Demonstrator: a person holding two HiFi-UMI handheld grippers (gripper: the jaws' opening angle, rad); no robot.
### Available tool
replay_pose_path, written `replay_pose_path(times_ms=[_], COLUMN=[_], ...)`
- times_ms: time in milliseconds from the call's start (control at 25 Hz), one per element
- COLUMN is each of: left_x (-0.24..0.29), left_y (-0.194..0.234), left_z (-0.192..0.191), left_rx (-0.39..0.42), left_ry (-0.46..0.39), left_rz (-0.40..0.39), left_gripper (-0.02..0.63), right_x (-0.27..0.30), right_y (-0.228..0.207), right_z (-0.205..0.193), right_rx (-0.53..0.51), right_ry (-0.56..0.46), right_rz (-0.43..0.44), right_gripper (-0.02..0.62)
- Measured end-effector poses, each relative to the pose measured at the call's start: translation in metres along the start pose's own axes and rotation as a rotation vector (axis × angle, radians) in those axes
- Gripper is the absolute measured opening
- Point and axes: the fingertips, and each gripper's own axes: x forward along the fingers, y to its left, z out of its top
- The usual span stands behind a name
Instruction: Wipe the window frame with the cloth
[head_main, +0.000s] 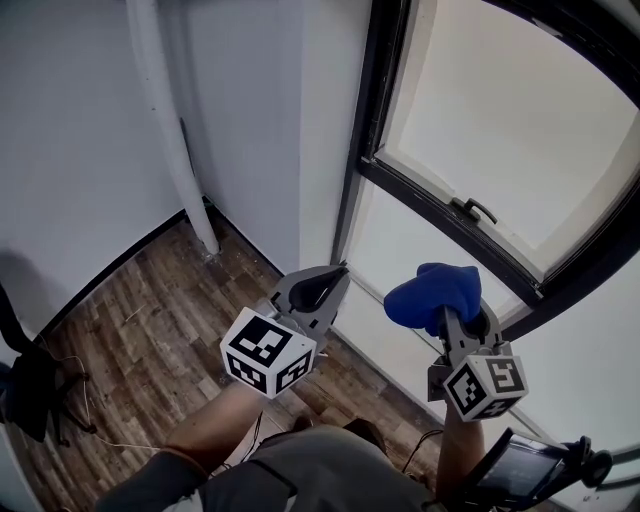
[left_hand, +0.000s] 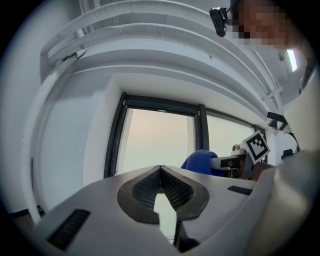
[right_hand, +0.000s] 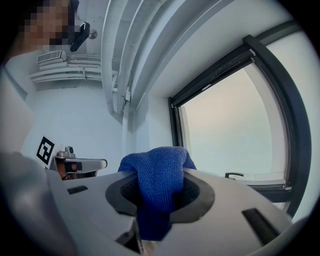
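Window frame (head_main: 372, 90) ahead; right gripper (head_main: 460, 322) clamps cloth (head_main: 432, 293), left gripper (head_main: 335, 277) closed, empty.

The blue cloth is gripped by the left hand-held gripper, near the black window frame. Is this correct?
Not quite: the blue cloth is gripped by the right hand-held gripper, not the left. The right gripper view shows it pinched between that gripper's jaws, while the left hand-held gripper is shut on nothing. The rest holds: the cloth is near the black window frame.
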Motion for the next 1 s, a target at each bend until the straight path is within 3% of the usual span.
replay_pose_path(times_ms=[360,1000], left_x=[0.048,0.183], left_y=[0.039,0.088], left_z=[-0.004,0.016], left_rx=[-0.014,0.021], left_ry=[0.009,0.004], left_rz=[0.002,0.057], left_gripper=[0.009,0.009], right_x=[0.052,0.158], right_y=[-0.025,-0.117], right_z=[0.0,0.02], right_rx=[0.005,0.023], right_ry=[0.0,-0.037], right_rz=[0.008,0.095], right_gripper=[0.123,0.123])
